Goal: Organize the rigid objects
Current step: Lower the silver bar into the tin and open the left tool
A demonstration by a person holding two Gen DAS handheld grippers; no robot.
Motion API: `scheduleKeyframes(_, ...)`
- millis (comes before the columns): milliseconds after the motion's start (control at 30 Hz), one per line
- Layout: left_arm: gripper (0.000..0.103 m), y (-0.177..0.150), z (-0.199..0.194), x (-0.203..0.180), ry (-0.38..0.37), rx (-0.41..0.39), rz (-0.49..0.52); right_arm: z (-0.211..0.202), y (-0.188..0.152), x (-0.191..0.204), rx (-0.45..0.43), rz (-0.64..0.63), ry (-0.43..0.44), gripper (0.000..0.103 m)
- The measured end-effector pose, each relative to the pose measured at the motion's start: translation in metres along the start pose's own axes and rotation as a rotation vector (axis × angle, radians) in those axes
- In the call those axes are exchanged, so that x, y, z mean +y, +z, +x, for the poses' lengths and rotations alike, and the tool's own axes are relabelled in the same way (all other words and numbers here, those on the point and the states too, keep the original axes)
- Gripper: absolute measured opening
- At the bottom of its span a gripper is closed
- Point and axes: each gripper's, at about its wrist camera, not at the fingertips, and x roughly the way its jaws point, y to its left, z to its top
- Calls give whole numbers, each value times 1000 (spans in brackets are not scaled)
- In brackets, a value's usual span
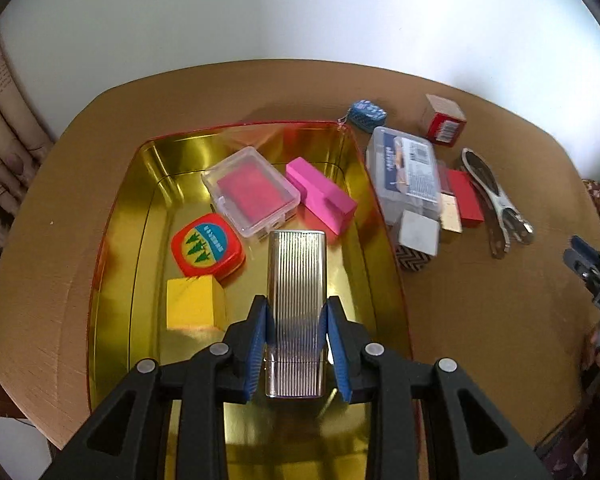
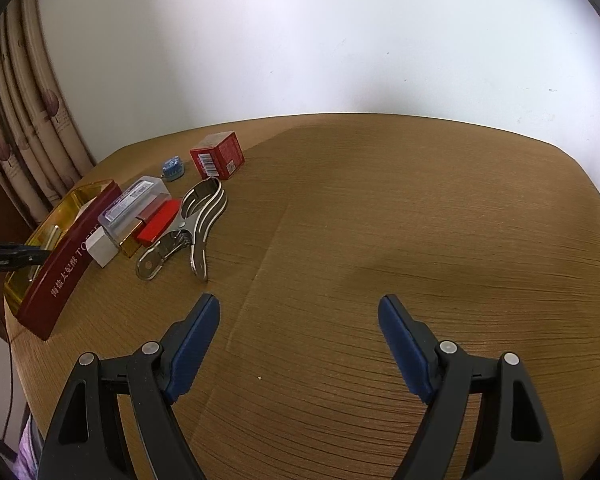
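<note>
We grip the ribbed silver case (image 1: 296,300) in our left hand-held gripper (image 1: 296,322), its blue pads (image 1: 260,336) pressed on both long sides, above the gold tray (image 1: 116,240). In the tray, at 10 o'clock from the case, lie a yellow block (image 1: 194,302) and a red tin (image 1: 207,249); at 12, a clear box (image 1: 250,190) and pink block (image 1: 320,196). Our right hand-held gripper (image 2: 299,312) hangs spread wide over the table (image 2: 380,220).
</note>
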Motion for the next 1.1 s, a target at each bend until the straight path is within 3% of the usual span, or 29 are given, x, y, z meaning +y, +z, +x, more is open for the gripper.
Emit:
scheduleKeyframes(467, 33, 12, 21, -5, 26, 55, -1, 1, 0, 2, 14, 5, 1, 79)
scheduleKeyframes(567, 33, 8, 4, -1, 35, 8, -28, 1, 5, 5, 23, 15, 44, 79)
scheduleKeyframes(733, 38, -14, -54, -12, 52, -148, -93, 10, 40, 31, 49, 13, 156, 79)
scheduleKeyframes(867, 39, -41, -83, -27, 45, -210, -105, 33, 65, 64, 116, -63, 173, 79)
scheduleKeyframes(967, 39, -59, -89, -35, 21, -218, -105, 50, 79, 76, 158, -82, 116, 79)
scheduleKeyframes(1033, 39, -67, -86, -41, 11, -199, -92, 64, 88, 74, 192, -62, 93, 69)
scheduleKeyframes(1100, 39, -70, -80, -46, 10, -190, -69, 80, 93, 70, 246, -32, 68, 44)
